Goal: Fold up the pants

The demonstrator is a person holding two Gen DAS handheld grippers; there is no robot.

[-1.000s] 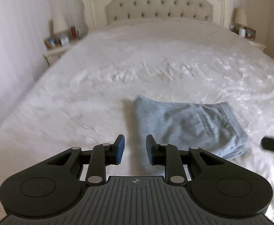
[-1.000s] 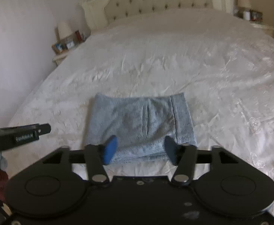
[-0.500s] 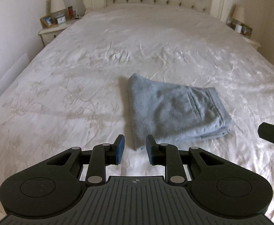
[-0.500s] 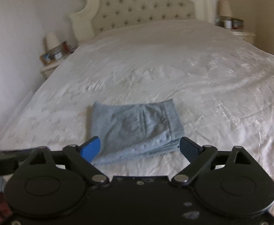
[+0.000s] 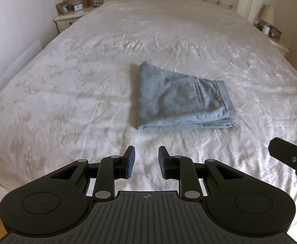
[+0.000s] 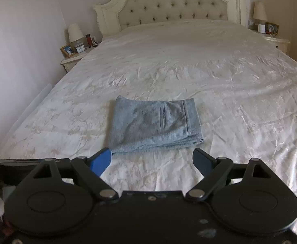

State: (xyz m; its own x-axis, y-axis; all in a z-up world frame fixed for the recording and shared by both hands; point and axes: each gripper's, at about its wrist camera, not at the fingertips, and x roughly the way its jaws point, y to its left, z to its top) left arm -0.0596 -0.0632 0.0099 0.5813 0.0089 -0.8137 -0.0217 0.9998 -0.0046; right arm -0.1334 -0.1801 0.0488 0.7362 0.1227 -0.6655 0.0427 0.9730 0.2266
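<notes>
Grey-blue pants lie folded into a compact stack on the white bedspread, a slit pocket and waistband on top. They also show in the right wrist view. My left gripper is open and empty, held back from the stack's near edge. My right gripper is wide open and empty, just short of the stack's near edge. Part of the right gripper shows at the left wrist view's right edge.
A tufted headboard stands at the far end. Nightstands with lamps and small items flank the bed on the left and the right. A wall runs along the bed's left side.
Both grippers have pulled back and up from the folded pants. The right gripper's jaws have opened wider. The pants have not moved.
</notes>
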